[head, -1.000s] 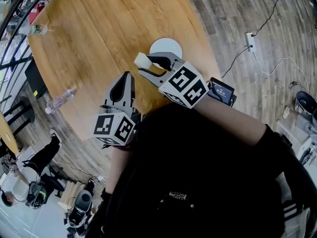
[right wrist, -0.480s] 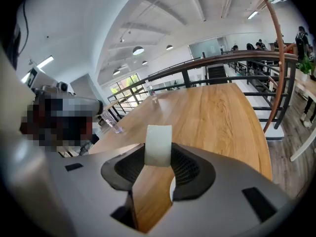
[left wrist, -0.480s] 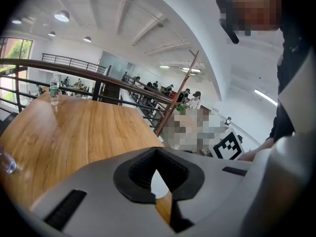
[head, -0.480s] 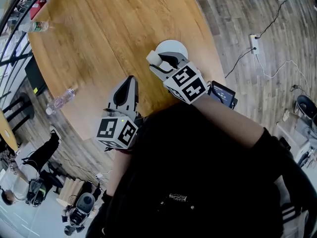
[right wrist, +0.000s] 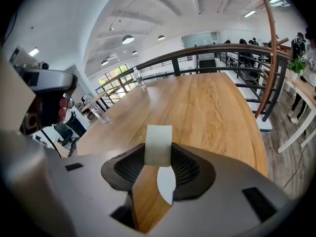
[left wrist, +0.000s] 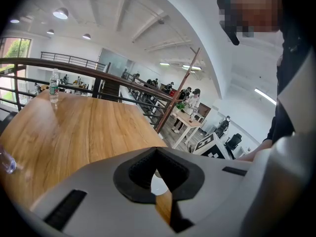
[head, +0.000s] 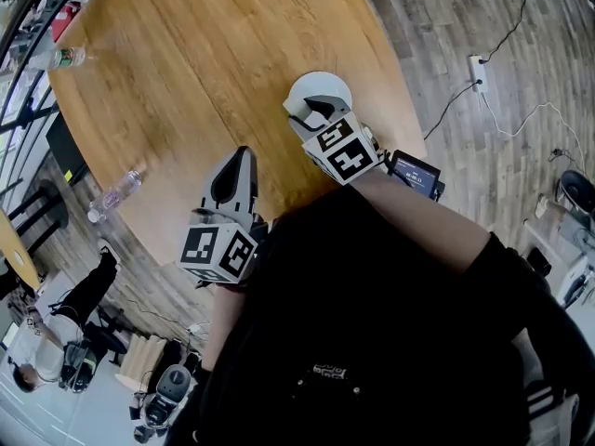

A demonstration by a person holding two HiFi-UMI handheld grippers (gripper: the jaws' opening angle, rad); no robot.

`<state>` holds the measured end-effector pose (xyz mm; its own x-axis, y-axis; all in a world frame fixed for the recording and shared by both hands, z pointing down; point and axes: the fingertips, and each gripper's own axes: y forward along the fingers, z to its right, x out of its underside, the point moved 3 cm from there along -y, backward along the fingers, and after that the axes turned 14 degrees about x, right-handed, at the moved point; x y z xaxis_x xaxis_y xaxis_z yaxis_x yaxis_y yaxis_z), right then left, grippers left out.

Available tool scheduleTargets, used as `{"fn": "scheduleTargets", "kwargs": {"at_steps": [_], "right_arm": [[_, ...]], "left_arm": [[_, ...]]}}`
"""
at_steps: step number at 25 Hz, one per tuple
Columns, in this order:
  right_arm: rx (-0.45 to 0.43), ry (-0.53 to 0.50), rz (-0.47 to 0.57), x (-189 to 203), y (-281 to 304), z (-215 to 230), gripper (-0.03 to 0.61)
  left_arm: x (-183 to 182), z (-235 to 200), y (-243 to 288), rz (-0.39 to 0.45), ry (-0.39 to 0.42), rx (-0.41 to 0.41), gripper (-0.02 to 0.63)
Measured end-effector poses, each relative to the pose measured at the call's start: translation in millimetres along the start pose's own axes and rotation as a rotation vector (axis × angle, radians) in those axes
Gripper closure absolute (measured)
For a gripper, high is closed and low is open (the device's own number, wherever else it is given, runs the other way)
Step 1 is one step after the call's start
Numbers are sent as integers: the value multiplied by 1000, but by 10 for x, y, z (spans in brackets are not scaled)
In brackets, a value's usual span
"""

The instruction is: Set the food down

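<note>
The food point(right wrist: 158, 144), a pale whitish rounded block, stands upright, pinched in the right tongs point(right wrist: 159, 166) over a white plate point(head: 327, 84) near the surface's right edge.

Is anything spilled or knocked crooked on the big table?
Nothing stands out. The right gripper grips the pale food block over the white plate, the left gripper is shut and empty, and no spill shows on the wooden table.

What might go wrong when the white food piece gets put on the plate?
1. The right gripper pinches the pale food piece only near its jaw tips, so it may slip out early and miss the plate.
2. The plate sits near the table edge; a bump might shove it off.
</note>
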<state>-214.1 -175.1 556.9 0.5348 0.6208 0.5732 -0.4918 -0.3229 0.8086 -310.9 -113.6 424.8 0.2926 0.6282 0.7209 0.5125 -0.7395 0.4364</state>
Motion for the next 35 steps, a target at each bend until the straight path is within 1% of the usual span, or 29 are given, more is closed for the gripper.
{"fn": "scheduleTargets", "kwargs": {"at_steps": [8,15,24,29,35], "right_arm": [[58,41,-59,165,212,92,405],[85,28,-114,297,344,83,405],[164,-30,-225,557,620,253,405],[197,-83,-275,704,709,314,405],[186,-105,-305,760,776,258,405]], "left_arm": [[28,-19,-31,-24,3,-1,611],[42,-80,-58,-38,-1,1,612],[62,-149,-86,-47,-4,-5,611],[48,-151,-105,-38,-11,-3,612],[66,-169,-113,-44,-15,1,611]]}}
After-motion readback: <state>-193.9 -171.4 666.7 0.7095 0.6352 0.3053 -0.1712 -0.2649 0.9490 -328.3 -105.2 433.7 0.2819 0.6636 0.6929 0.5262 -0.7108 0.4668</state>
